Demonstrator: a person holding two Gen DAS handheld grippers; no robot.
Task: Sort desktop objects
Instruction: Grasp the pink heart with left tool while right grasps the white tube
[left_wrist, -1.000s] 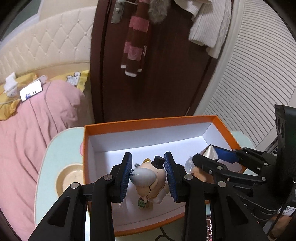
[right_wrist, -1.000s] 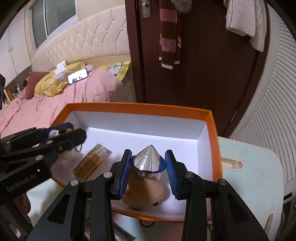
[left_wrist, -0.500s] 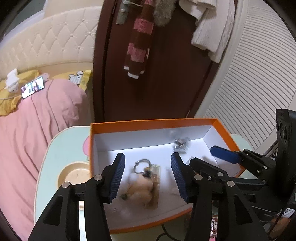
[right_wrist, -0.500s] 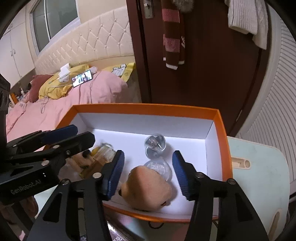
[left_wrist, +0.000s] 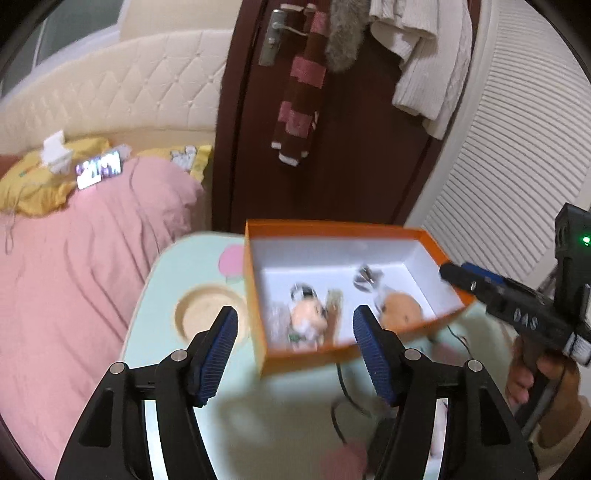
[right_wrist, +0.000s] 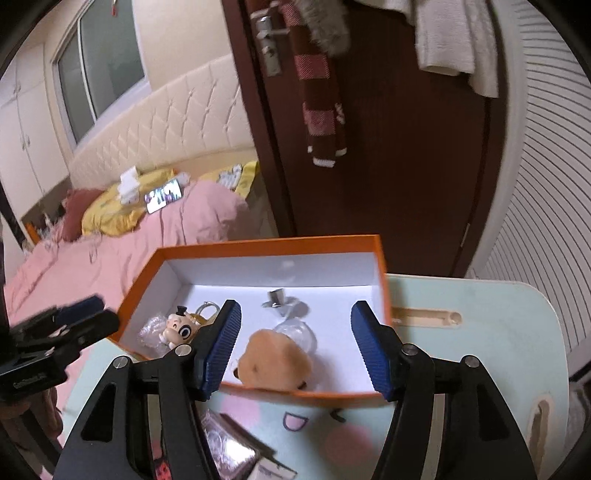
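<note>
Each view rides on a hand-held gripper and looks forward and downward along its two fingers. The left view sits near the table's (left_wrist: 173, 280) left part, facing the box (left_wrist: 258, 314) from its near-left corner, with the right hand-held gripper (left_wrist: 454, 273) entering at the right edge. The right view looks at the box (right_wrist: 258, 245) from closer, over its near wall, with the left hand-held gripper (right_wrist: 99, 314) at the left edge. Both share the box, table (right_wrist: 498, 332), bed (left_wrist: 74, 277) (right_wrist: 184, 221) and door (left_wrist: 351, 177) (right_wrist: 406, 166) behind.
</note>
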